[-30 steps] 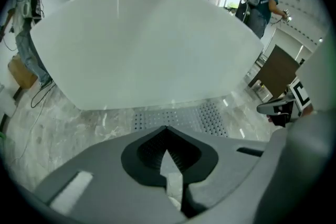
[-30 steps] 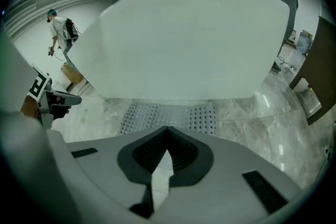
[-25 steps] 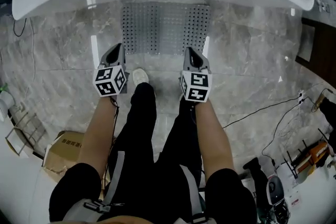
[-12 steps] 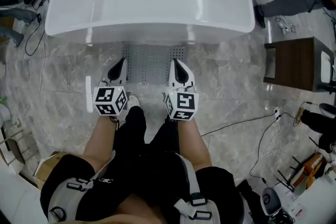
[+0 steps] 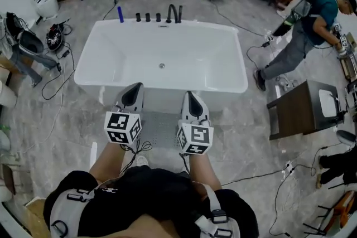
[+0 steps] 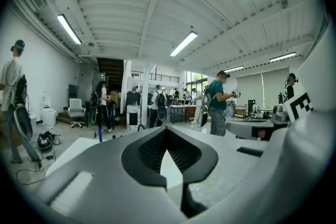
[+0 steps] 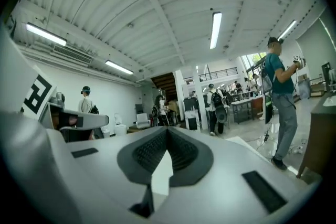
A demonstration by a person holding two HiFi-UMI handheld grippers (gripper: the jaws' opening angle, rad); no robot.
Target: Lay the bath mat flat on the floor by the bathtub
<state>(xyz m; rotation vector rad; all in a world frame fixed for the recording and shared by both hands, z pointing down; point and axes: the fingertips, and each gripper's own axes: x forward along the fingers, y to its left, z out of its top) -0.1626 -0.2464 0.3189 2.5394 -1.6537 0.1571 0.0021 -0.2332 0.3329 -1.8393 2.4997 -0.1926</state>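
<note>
The grey perforated bath mat (image 5: 160,132) lies flat on the marble floor right against the front wall of the white bathtub (image 5: 167,87); only a strip of it shows between my two grippers. My left gripper (image 5: 135,87) and right gripper (image 5: 188,95) are held side by side above it, pointing toward the tub. In the left gripper view the jaws (image 6: 167,131) are shut with nothing between them, facing out across the room. The right gripper (image 7: 168,131) looks the same: shut and empty. Neither touches the mat.
Black taps (image 5: 173,11) stand on the tub's far rim. A dark wooden cabinet (image 5: 298,111) stands at the right, with a person in a teal shirt (image 5: 305,30) beyond it. Cables (image 5: 262,173) trail over the floor on both sides. A cardboard box (image 5: 32,208) sits at bottom left.
The head view has lifted from the mat to take in the whole tub and room. Both grippers have risen off the floor and point forward. Their jaws stay shut.
</note>
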